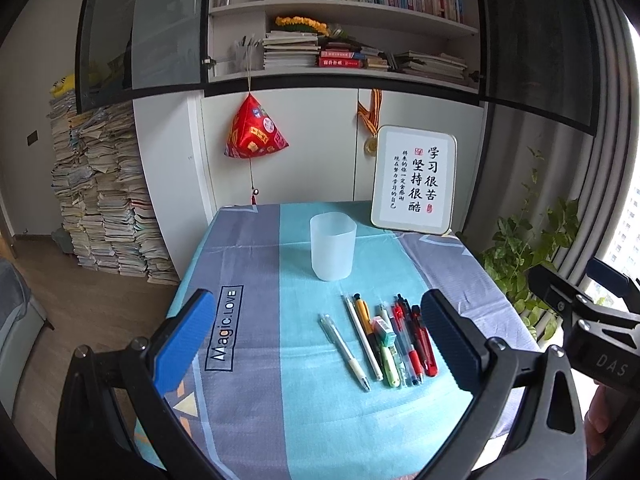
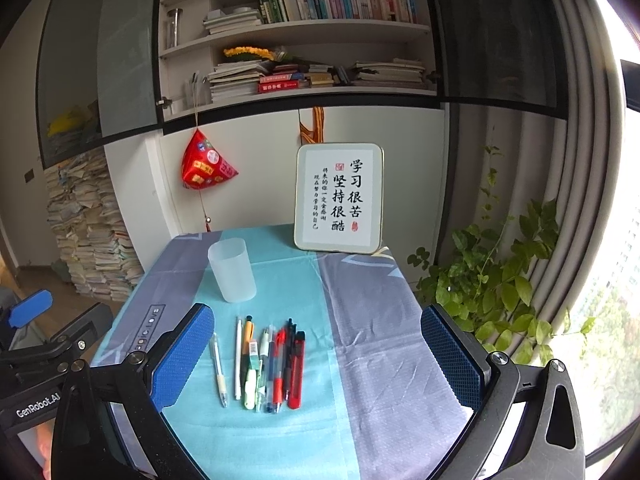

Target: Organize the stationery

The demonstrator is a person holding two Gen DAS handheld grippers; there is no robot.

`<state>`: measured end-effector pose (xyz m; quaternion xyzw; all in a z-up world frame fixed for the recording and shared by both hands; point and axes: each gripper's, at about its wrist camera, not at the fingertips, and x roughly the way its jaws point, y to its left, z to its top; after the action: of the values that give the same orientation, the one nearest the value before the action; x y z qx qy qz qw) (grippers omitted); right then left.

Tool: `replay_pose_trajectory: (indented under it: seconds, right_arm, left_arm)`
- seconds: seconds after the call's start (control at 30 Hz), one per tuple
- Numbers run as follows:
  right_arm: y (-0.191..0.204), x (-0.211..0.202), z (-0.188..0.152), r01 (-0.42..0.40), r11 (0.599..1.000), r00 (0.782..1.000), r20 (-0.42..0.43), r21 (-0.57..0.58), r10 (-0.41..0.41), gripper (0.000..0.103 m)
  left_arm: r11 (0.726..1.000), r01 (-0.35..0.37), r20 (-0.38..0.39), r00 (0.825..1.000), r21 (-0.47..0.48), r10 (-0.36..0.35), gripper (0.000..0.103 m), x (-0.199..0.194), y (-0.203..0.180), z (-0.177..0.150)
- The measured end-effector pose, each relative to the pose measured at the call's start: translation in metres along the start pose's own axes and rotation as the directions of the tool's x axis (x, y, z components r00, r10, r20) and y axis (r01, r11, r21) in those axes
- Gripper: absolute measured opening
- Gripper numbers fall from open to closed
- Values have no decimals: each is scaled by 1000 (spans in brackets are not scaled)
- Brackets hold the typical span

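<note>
A frosted plastic cup (image 1: 333, 246) (image 2: 232, 271) stands upright and empty on the blue-and-grey tablecloth. In front of it lies a row of several pens (image 1: 390, 340) (image 2: 266, 364): a clear pen (image 1: 345, 351) (image 2: 219, 368) a little apart on the left, a red one (image 1: 425, 340) (image 2: 297, 368) on the right, a small eraser (image 1: 383, 330) (image 2: 253, 350) on top. My left gripper (image 1: 316, 344) hovers open above the near table, the pens between its fingers' lines. My right gripper (image 2: 318, 364) is open too, nothing held.
A framed calligraphy sign (image 1: 414, 180) (image 2: 339, 198) leans at the table's back right. A red pyramid ornament (image 1: 254, 130) hangs from the cabinet behind. A leafy plant (image 2: 492, 280) stands right of the table; stacked papers (image 1: 100, 200) on the floor at left. The table (image 2: 380, 340) drops off on all sides.
</note>
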<state>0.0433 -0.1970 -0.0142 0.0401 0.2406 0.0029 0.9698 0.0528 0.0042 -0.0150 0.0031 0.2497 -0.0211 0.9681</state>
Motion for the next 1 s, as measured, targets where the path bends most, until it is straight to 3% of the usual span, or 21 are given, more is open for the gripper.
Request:
replay_pose_trajectory:
  seconds: [0.4,0.7,0.73,0.83,0.9,1.0]
  right_arm:
    - [-11,65,-4,-38,999,996,-85,18,40,103]
    - [-31,133,-10,-62,997,978,-196,49,70,101]
    - [-33,140,-10,-65,997,976,-207,49,74,98]
    - [-38,166,-13,-104,992,953,-279,66,118,73]
    - [-39,187,-18,-145,986,923,-347,87,166,53]
    - [-35,214,-26,-193,974,874,-430,121,227,39]
  left_arm:
    - [1000,-7,-92,996,4,8,102,81,-8,4]
    - [1000,-2,-191,982,1,2,101,181,-17,17]
    - [1000,-15,-198,980,5,15,101,190,-18,19]
    - [998,-63,-213,975,1,62,101,215,-18,27]
    - [997,-76,-211,975,-6,73,101,225,-18,32]
    - [994,-111,-197,974,21,113,101,238,-22,40]
